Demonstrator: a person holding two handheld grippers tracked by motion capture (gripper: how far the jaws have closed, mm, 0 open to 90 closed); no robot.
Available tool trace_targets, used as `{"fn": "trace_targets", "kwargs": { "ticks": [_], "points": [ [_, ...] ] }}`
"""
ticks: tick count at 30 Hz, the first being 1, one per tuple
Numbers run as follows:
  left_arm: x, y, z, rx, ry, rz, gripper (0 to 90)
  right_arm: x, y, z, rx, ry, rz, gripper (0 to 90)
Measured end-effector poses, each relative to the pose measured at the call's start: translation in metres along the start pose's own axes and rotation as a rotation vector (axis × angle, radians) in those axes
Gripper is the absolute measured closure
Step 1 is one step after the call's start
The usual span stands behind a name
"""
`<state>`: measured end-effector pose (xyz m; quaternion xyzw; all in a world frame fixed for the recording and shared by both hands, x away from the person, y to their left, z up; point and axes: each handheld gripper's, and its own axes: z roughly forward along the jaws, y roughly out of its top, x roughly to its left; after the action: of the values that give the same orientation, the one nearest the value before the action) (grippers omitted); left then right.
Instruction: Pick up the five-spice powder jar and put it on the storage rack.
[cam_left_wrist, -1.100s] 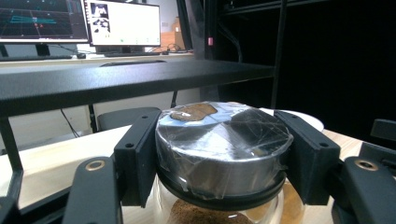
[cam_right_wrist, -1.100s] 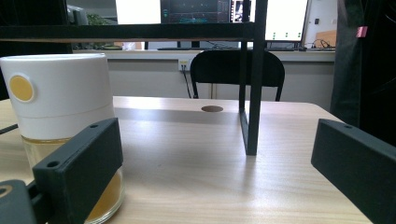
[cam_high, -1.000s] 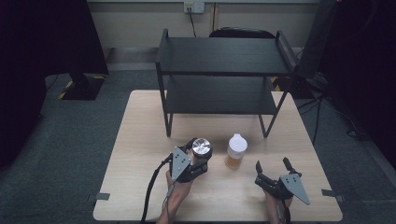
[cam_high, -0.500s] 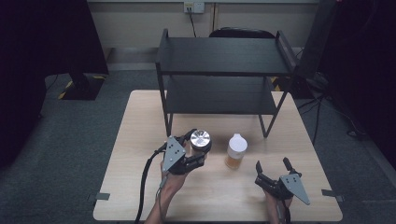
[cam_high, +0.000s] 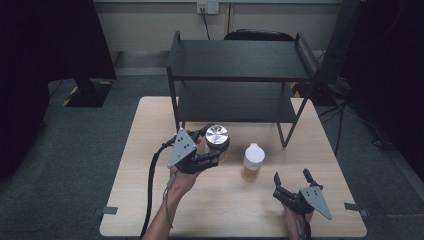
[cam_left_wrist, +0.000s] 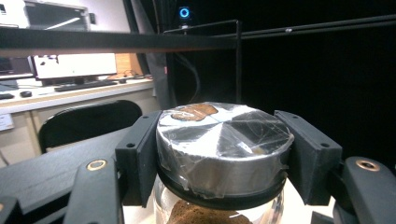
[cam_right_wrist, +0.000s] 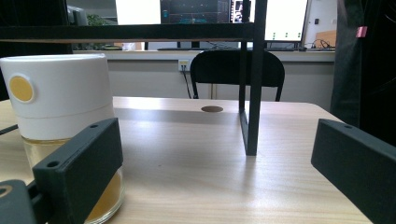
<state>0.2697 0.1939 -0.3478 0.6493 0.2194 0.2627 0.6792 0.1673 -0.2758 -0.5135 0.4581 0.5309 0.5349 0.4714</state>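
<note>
In the high view, the left gripper (cam_high: 212, 156) holds the jar with the silver lid (cam_high: 217, 137) above the table (cam_high: 130, 150), just in front of the black shelf rack (cam_high: 240, 75) and near its lower shelf, with the jar upright. In the left gripper view, both jaws press on the sides of the jar's lid (cam_left_wrist: 223, 144), and the rack stands behind it. In the right gripper view, the right gripper (cam_right_wrist: 215, 182) is open and empty, low over the table, with the white-capped bottle (cam_right_wrist: 63, 135) standing just beside its left jaw, so the left hand is nearer to the rack.

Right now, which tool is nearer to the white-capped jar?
Right. The right tool stands open beside the white-capped jar; the left tool, clamped on the silver-lidded jar, is farther.
</note>
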Motion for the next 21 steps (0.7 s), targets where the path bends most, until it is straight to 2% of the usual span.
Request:
{"fn": "trace_targets", "kwargs": {
  "ticks": [5, 6, 7, 8, 9, 13, 16, 18, 21],
  "points": [
    [0.008, 0.012, 0.003, -0.012, -0.017, -0.006, 35.5, 0.0, 0.0, 0.0, 0.001, 0.002, -0.001, 0.5],
    [0.012, 0.02, 0.005, -0.011, -0.022, -0.002, 35.4, 0.0, 0.0, 0.0, 0.001, 0.002, -0.001, 0.5],
    [0.012, 0.02, 0.005, -0.011, -0.022, -0.002, 35.5, 0.0, 0.0, 0.0, 0.001, 0.002, -0.001, 0.5],
    [0.017, 0.029, 0.009, -0.013, -0.027, -0.001, 35.4, 0.0, 0.0, 0.0, 0.002, 0.002, -0.001, 0.5],
    [0.017, 0.029, 0.009, -0.013, -0.027, -0.001, 35.5, 0.0, 0.0, 0.0, 0.002, 0.002, -0.001, 0.5],
    [0.029, 0.055, 0.018, -0.019, -0.042, 0.018, 35.4, 0.0, 0.0, 0.0, 0.002, 0.002, -0.001, 0.5],
    [0.033, 0.064, 0.021, -0.026, -0.045, 0.019, 35.5, 0.0, 0.0, 0.0, 0.002, 0.001, 0.0, 0.5],
    [0.039, 0.072, 0.022, -0.05, -0.04, -0.007, 35.5, 0.0, 0.0, 0.0, 0.002, 0.001, 0.001, 0.6],
    [0.043, 0.077, 0.023, -0.062, -0.039, -0.022, 35.5, 0.0, 0.001, 0.0, 0.003, -0.001, 0.001, 0.5]
  ]
}}
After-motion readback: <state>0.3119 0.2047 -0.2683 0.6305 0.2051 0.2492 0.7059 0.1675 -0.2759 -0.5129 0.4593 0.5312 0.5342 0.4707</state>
